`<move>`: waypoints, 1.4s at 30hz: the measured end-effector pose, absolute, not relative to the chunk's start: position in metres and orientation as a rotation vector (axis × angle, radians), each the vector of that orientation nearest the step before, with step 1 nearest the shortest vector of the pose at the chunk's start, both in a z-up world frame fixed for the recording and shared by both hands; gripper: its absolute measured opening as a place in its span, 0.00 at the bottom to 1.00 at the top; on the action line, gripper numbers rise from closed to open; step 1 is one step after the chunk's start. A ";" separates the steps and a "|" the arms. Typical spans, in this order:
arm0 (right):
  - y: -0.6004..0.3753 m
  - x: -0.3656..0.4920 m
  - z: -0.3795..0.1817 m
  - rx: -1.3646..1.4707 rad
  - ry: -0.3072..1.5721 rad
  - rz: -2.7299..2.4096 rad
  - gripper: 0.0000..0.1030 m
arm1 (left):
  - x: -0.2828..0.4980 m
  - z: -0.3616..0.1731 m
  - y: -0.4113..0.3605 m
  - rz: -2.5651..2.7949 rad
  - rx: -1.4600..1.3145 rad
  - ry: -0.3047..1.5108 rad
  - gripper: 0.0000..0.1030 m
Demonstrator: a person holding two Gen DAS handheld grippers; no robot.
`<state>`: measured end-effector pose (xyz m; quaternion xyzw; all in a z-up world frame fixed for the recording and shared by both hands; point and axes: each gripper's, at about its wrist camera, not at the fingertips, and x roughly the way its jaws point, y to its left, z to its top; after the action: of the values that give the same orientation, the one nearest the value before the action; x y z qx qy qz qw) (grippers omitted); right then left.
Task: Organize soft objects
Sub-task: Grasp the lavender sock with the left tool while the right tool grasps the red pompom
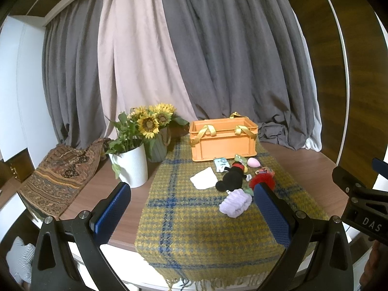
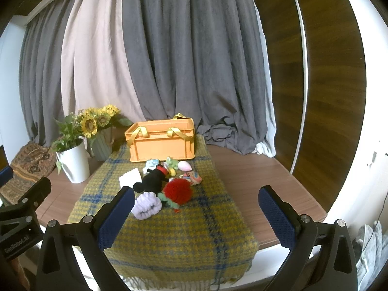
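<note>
An orange crate point(image 1: 222, 141) point(image 2: 162, 143) with yellow straps stands at the back of a yellow plaid cloth point(image 1: 194, 223) point(image 2: 184, 230). In front of it lies a pile of soft things: a black mouse plush point(image 1: 231, 178) point(image 2: 152, 181), a red fluffy toy point(image 1: 263, 180) point(image 2: 178, 190), a lilac scrunchie point(image 1: 235, 203) point(image 2: 146, 206), a white cloth point(image 1: 203, 181) point(image 2: 129, 179), a pink egg point(image 1: 253, 162) point(image 2: 184, 165) and a green frog point(image 1: 238, 158) point(image 2: 171, 163). My left gripper point(image 1: 191, 218) and right gripper point(image 2: 196, 218) are both open and empty, held above the cloth's near end.
A white pot with a plant point(image 1: 131, 165) point(image 2: 74, 163) and a green vase of sunflowers point(image 1: 157, 145) point(image 2: 101, 148) stand left of the crate. A patterned fabric point(image 1: 58, 177) point(image 2: 26, 165) lies at the far left. Grey curtains point(image 1: 218, 60) hang behind the wooden table point(image 1: 303, 169).
</note>
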<state>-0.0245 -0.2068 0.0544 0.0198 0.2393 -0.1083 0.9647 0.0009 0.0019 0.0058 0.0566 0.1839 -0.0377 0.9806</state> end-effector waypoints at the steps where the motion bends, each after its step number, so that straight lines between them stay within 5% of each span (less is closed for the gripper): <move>1: -0.206 -0.024 0.053 0.040 0.487 -0.218 1.00 | 0.002 0.004 0.001 -0.081 0.115 0.375 1.00; 16: -0.223 0.042 0.010 0.067 0.607 -0.180 1.00 | 0.074 -0.047 -0.024 -0.150 0.182 0.453 0.99; 28: -0.225 0.122 -0.037 0.073 0.723 -0.156 0.99 | 0.159 -0.095 -0.040 -0.328 0.247 0.620 0.87; 42: -0.228 0.180 -0.087 0.119 0.876 -0.154 0.86 | 0.208 -0.144 -0.052 -0.471 0.229 0.808 0.73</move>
<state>0.1800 -0.2281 -0.0871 0.0574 0.4233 -0.0745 0.9011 0.2084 -0.0519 -0.1444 0.1102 0.3887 -0.2265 0.8863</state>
